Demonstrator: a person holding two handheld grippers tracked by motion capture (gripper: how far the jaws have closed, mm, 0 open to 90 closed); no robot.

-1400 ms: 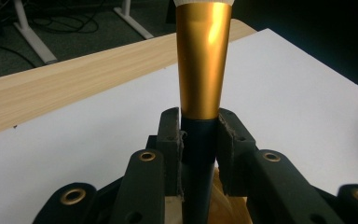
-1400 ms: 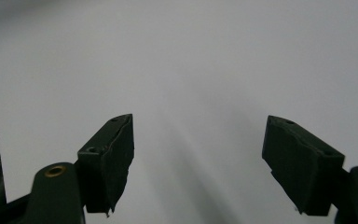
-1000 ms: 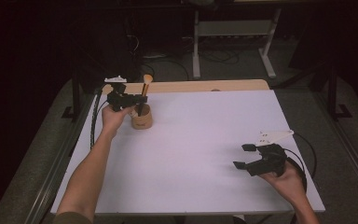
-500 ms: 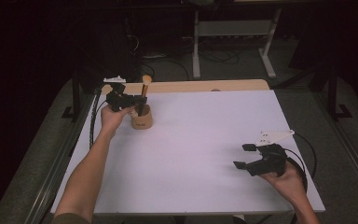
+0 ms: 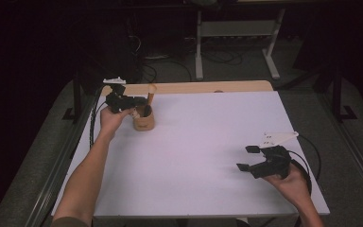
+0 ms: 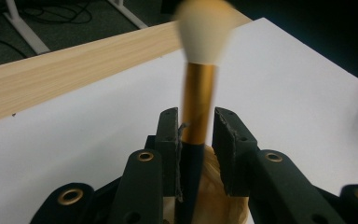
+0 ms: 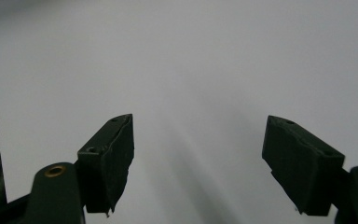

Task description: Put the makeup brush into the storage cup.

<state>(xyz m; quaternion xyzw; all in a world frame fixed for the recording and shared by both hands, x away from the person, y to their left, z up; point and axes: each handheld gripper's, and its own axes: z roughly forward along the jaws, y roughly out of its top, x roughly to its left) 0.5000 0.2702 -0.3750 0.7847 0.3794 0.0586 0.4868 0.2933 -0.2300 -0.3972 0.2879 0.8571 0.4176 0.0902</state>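
Left gripper (image 6: 196,140) clamped on brush (image 6: 196,100), pads on handle just under the gold ferrule; white bristle head up past the jaw tips, dark handle running down btwn jaws into cup (image 6: 214,186) right beneath. Step in hand, by the look of it: brush gripped while standing in cup, either being pulled out or just seated, can't tell which. If pulling: next move needs a straight lift along the handle so cup doesn't tip or drag; if seating, just let go. In high view, left gripper (image 5: 131,102) level, pointing across at cup (image 5: 143,122), forearm stretched fwd from near edge, wrist roughly straight. Right gripper (image 5: 249,159) spread wide, nothing btwn jaws, low over bare table (image 5: 208,156), well apart from cup and brush, hand resting near the front edge.
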